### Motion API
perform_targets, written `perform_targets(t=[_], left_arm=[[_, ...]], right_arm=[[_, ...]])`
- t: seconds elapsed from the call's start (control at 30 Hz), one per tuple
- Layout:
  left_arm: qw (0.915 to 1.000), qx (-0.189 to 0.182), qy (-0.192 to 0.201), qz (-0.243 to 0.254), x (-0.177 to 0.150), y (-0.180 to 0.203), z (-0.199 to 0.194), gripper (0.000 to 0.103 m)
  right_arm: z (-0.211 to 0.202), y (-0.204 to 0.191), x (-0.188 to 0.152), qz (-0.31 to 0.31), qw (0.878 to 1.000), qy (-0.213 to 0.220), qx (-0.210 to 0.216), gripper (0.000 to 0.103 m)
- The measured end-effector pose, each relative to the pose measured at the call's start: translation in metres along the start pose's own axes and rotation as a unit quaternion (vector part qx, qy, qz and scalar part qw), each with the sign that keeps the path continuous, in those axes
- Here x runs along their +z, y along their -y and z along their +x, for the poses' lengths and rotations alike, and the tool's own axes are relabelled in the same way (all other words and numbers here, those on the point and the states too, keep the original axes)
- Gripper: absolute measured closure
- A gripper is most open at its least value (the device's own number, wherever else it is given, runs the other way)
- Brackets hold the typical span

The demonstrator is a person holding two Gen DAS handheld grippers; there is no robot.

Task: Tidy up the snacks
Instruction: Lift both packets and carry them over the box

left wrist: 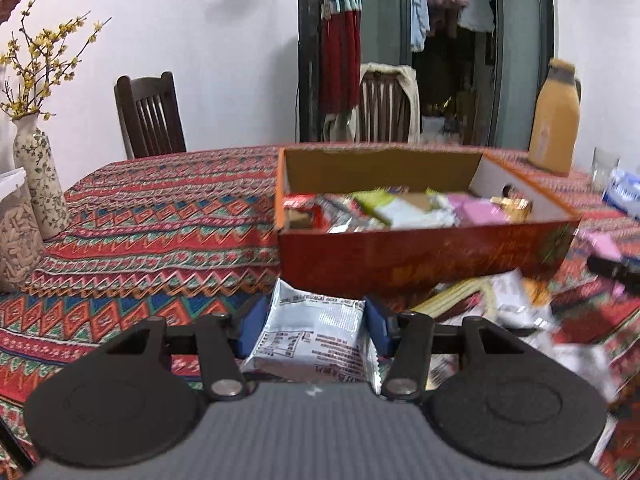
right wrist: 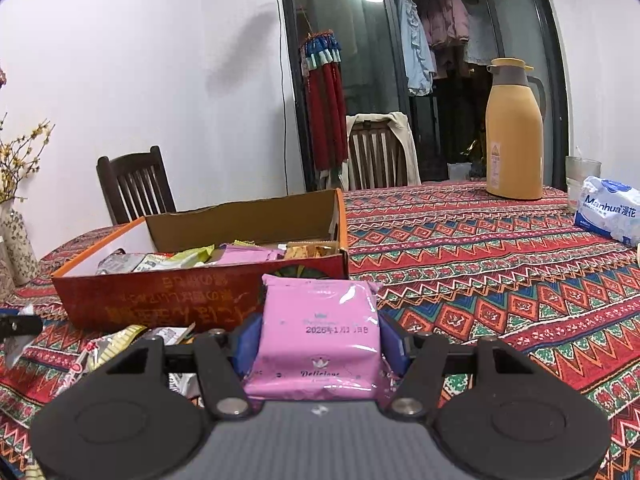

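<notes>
An orange-red cardboard box (left wrist: 424,256) stands open on the table, partly filled with snack packets; it also shows in the right wrist view (right wrist: 168,296). My left gripper (left wrist: 314,322) is shut on a silver-white snack packet (left wrist: 312,332), held just in front of the box's near wall. My right gripper (right wrist: 318,338) is shut on a pink snack packet (right wrist: 320,344), held before the box's right corner. Loose snack packets (left wrist: 500,300) lie on the cloth in front of the box, also seen in the right wrist view (right wrist: 116,344).
The table has a patterned red cloth (right wrist: 500,264). An orange thermos (right wrist: 514,136), a glass (right wrist: 582,172) and a tissue pack (right wrist: 610,210) stand at the right. A flower vase (left wrist: 38,184) and a jar (left wrist: 16,252) stand at the left. Two chairs (left wrist: 150,116) are behind the table.
</notes>
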State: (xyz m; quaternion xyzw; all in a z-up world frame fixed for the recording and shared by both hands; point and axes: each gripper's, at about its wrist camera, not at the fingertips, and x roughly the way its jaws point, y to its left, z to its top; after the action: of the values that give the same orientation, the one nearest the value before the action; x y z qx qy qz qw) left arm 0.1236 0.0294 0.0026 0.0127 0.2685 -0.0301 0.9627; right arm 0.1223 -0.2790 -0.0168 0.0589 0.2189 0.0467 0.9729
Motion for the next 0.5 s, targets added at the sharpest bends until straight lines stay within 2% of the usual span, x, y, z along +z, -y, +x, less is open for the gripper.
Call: perform_targets(t=[0.3,0.5], left_arm=[[0.9989,-0.026,0.039,-0.010,0.027,0.029,-0.007,0.049],[0.9974,-0.030,0.065,-0.006,0.050,0.044,-0.008,0.049]], right_arm=[[-0.012,-0.005,0.009,0.003,1.000,0.017,0.013,0.042],[-0.013,-0.016,0.025,-0.009,0.999,0.036,0.015,0.042]])
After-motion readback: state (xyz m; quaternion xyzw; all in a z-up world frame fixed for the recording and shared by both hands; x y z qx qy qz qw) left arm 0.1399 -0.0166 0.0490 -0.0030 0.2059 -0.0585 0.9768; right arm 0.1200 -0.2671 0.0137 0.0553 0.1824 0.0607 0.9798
